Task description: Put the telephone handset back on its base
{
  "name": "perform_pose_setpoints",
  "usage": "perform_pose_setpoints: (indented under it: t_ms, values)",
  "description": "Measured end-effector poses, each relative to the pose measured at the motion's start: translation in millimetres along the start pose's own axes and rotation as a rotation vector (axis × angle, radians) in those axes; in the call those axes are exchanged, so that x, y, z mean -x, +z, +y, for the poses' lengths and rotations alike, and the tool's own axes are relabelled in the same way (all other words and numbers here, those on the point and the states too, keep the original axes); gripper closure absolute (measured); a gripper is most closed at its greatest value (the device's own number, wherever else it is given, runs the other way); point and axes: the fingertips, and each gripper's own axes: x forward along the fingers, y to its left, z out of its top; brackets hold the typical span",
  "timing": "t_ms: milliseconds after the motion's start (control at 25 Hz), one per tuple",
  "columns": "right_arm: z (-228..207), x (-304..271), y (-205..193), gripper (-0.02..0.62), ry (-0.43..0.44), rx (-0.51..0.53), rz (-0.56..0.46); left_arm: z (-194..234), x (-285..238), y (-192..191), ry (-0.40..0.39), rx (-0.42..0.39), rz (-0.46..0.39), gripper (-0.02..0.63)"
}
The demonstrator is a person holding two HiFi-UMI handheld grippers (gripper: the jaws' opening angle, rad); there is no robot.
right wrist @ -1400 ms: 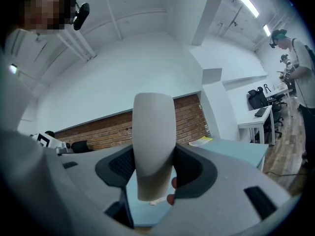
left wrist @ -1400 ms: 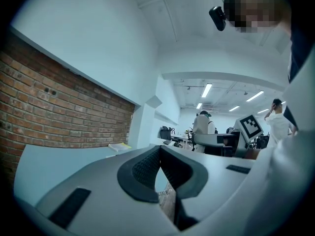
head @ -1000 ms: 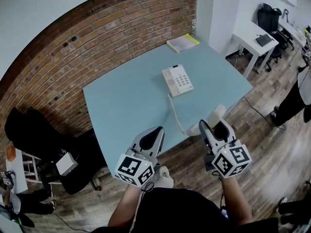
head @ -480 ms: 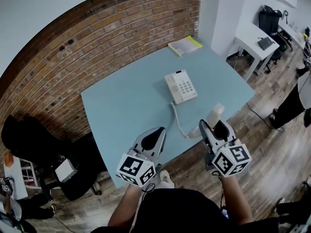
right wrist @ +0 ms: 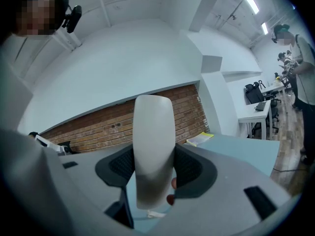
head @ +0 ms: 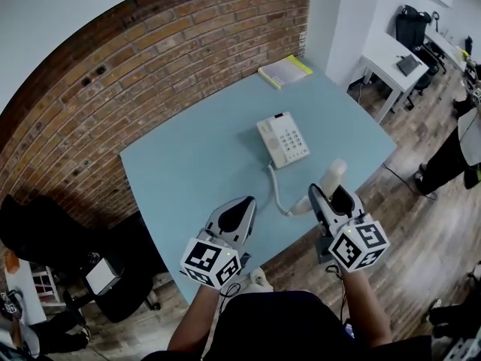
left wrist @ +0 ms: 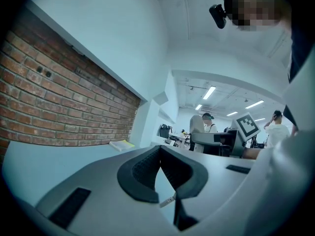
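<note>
Handset [head: 334,173] had to cross the blue table [head: 188,164] to the base [head: 283,142] at its middle. My right gripper [head: 328,195] pinched it upright above the near edge; the left gripper [head: 242,206] was pressed together, empty. I judged it best laid flat on the cradle, cord [head: 275,186] slack.

Ahead of your right claw [head: 331,194] you have a pale blue table [head: 195,156] against a brick wall [head: 135,74]; off to the claw's right, wood floor [head: 428,232] and a white desk [head: 383,51] farther back.
</note>
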Motion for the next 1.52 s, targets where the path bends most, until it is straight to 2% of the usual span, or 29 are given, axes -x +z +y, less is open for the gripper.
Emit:
perform_pose_setpoints:
  t_ms: [400, 720, 1280, 1520]
  values:
    - [5.4, -23.3, -3.0, 0.368, -0.042, 0.003, 0.012, 26.1, -8.2, 1.8, -0.041, 0.022, 0.003, 0.597]
    - [7.5, -34.4, -5.4, 0.368, -0.046, -0.010, 0.035, 32.9, -3.6, 4.0, -0.034, 0.023, 0.003, 0.597]
    - [-15.8, -60.7, -14.9, 0.368, 0.006, -0.020, 0.068, 35.1, -24.7, -5.7, 0.011, 0.016, 0.024, 0.597]
    - [-28.2, -81.3, -13.4, 0.368, 0.039, -0.022, 0.093, 41.2, -38.1, -1.6, 0.063, 0.008, 0.017, 0.597]
